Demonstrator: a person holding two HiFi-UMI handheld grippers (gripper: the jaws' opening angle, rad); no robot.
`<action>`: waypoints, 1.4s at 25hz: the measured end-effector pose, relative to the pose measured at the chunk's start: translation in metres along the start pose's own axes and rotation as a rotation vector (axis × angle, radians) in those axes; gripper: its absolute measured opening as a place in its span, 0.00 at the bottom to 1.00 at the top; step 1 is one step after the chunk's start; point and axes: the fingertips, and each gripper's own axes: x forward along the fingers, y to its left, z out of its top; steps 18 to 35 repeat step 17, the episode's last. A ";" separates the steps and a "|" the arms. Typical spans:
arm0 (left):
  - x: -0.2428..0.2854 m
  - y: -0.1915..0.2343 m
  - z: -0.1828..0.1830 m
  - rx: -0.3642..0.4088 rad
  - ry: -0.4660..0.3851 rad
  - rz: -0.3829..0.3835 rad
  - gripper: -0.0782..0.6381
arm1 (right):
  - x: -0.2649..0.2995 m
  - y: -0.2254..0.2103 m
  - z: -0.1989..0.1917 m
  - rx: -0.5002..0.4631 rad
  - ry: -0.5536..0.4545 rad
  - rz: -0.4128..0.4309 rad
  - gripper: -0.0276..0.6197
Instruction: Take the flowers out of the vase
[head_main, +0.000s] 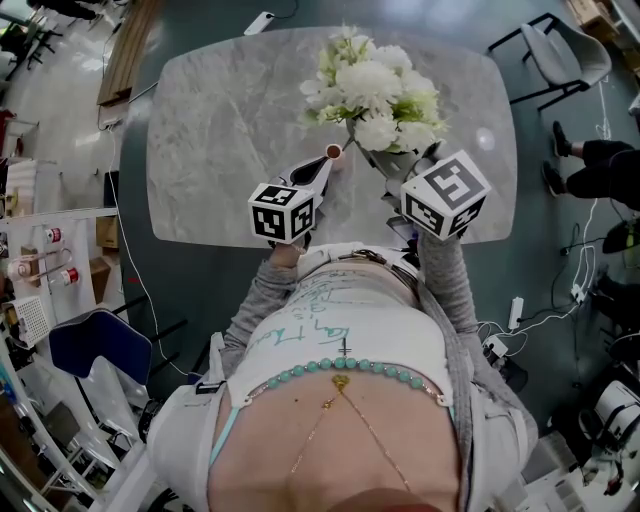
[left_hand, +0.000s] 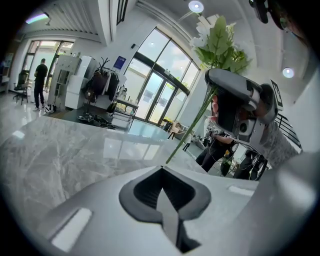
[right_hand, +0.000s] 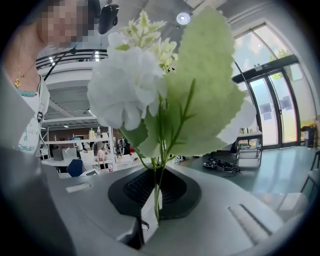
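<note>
A bunch of white flowers (head_main: 372, 88) with green leaves stands over the marble table (head_main: 210, 140). My right gripper (head_main: 386, 160) is shut on its thin green stem (right_hand: 159, 187), and a white bloom (right_hand: 127, 85) and a large leaf fill the right gripper view. A small brown-rimmed vase mouth (head_main: 333, 152) shows just past the tip of my left gripper (head_main: 322, 172). In the left gripper view those jaws (left_hand: 167, 200) meet with nothing seen between them. There a stem (left_hand: 192, 125) rises from behind them past the right gripper (left_hand: 240, 112). The vase body is hidden.
A grey chair (head_main: 565, 50) stands beyond the table's far right corner. A seated person's legs (head_main: 600, 165) are at the right. At the near left there is a blue chair (head_main: 100, 345). Cables and a power strip (head_main: 516, 312) lie on the floor.
</note>
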 end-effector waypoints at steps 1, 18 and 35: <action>0.000 0.000 0.000 0.001 0.001 -0.001 0.11 | 0.000 0.000 0.000 0.001 -0.001 0.000 0.10; 0.002 0.002 -0.006 -0.006 0.012 -0.007 0.11 | 0.000 -0.004 -0.006 0.004 0.014 -0.007 0.10; 0.002 0.002 -0.006 -0.006 0.012 -0.007 0.11 | 0.000 -0.004 -0.006 0.004 0.014 -0.007 0.10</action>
